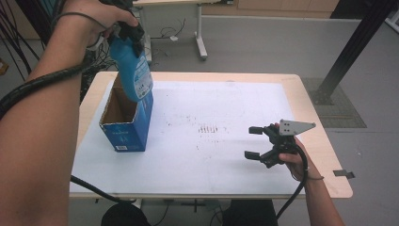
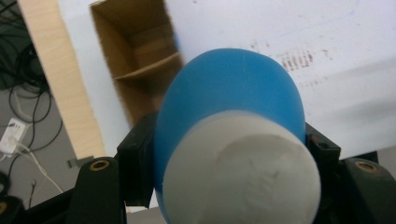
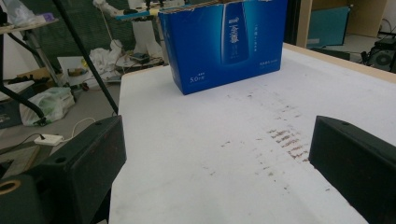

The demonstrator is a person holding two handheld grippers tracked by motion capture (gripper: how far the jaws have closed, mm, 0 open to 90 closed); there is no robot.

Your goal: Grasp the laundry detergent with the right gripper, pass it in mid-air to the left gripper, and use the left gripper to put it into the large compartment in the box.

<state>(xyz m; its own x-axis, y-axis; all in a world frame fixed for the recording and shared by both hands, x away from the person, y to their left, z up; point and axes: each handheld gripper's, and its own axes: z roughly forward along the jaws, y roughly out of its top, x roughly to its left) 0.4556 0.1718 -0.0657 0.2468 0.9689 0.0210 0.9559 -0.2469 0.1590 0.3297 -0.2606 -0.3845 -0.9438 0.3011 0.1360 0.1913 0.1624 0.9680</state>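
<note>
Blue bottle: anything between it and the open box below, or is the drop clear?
Nothing visible blocks it. The blue bottle, clamped in the left gripper, hangs right over the open top of the box; the box interior looks empty apart from its cardboard flaps.

Bottle (image 1: 133,70) hanging in left gripper (image 1: 127,30) above open box (image 1: 126,126) standing at table's (image 1: 226,183) left edge; right gripper (image 1: 257,142) sitting well apart, near right side.

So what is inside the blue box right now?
The blue box stands open-topped; the left gripper view shows bare brown walls and a cardboard ledge. The blue bottle, held by the left gripper, hangs above it and covers part of the inside.
</note>
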